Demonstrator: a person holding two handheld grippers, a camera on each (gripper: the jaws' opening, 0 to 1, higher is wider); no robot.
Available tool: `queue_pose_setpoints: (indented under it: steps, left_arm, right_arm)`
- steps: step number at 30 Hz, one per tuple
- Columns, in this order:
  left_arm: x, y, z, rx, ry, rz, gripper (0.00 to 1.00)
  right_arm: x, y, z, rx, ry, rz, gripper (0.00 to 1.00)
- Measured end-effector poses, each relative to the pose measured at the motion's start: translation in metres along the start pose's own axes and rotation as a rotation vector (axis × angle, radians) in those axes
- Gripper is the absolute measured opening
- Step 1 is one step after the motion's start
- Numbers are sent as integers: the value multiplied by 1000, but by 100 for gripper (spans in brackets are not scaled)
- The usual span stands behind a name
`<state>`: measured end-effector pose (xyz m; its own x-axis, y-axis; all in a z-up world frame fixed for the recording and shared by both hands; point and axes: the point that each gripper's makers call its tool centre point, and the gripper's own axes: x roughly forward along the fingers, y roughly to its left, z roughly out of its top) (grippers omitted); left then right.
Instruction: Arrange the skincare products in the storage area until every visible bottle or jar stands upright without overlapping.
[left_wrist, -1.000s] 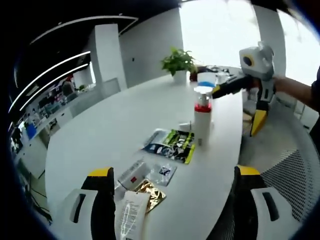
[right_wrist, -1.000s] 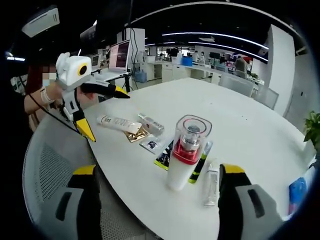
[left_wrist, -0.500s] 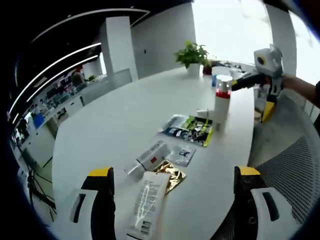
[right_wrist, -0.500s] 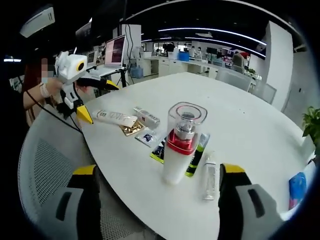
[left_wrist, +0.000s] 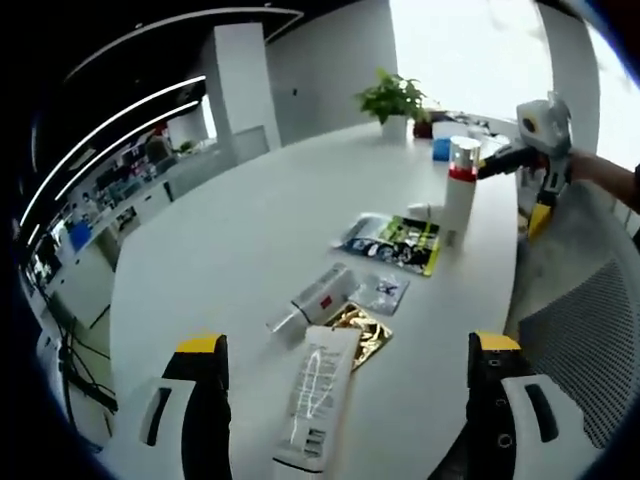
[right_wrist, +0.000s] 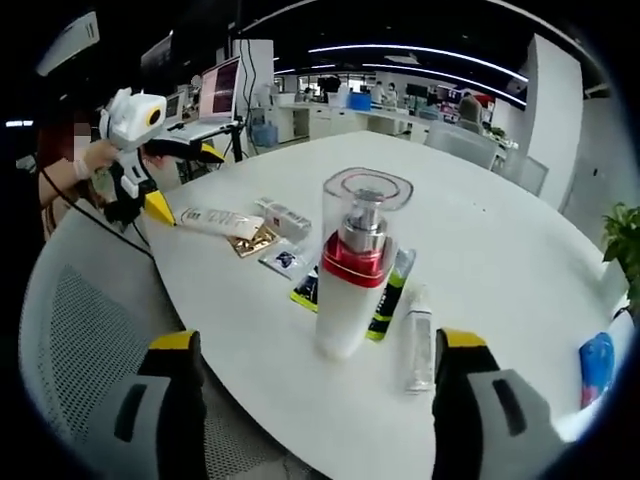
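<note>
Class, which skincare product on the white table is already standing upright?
The tall white pump bottle with the red collar and clear cap; the tubes and sachets around it all lie flat.

White pump bottle (right_wrist: 349, 288) with red collar and clear cap, green-and-black sachet (left_wrist: 392, 243), gold sachet (left_wrist: 358, 332), white table (left_wrist: 230, 240)

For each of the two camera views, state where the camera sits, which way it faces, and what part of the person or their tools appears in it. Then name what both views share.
Left gripper view: rides on the left gripper, looking along the white table over a flat tube toward the pump bottle; its own open jaws show, plus the right gripper far off.
Right gripper view: rides on the right gripper, facing back over the pump bottle; own open jaws, left gripper and a hand show.
Shared: table, bottle, tube, sachets.
</note>
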<state>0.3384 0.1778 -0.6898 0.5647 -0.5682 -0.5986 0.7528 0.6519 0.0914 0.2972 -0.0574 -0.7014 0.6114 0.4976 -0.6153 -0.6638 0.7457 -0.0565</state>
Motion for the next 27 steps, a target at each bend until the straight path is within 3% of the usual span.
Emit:
queue_pose_setpoints:
  steps: [8,11,18,27]
  left_arm:
    - [7,4,-10,20,54,-15,97]
    - [11,4,-20,48,112,-41,97]
    - [20,4,-31,67,166,-101,70]
    - [36,10,-48,74,259,-126,55]
  right_arm:
    - [1,-6,-5,-6,2,-23,75]
    - [0,-8,-4,-1,-5,-26,71]
    - [2,-8,-5,10,-4,-23,69]
    - [1,-9,-9,18,14,-23,69]
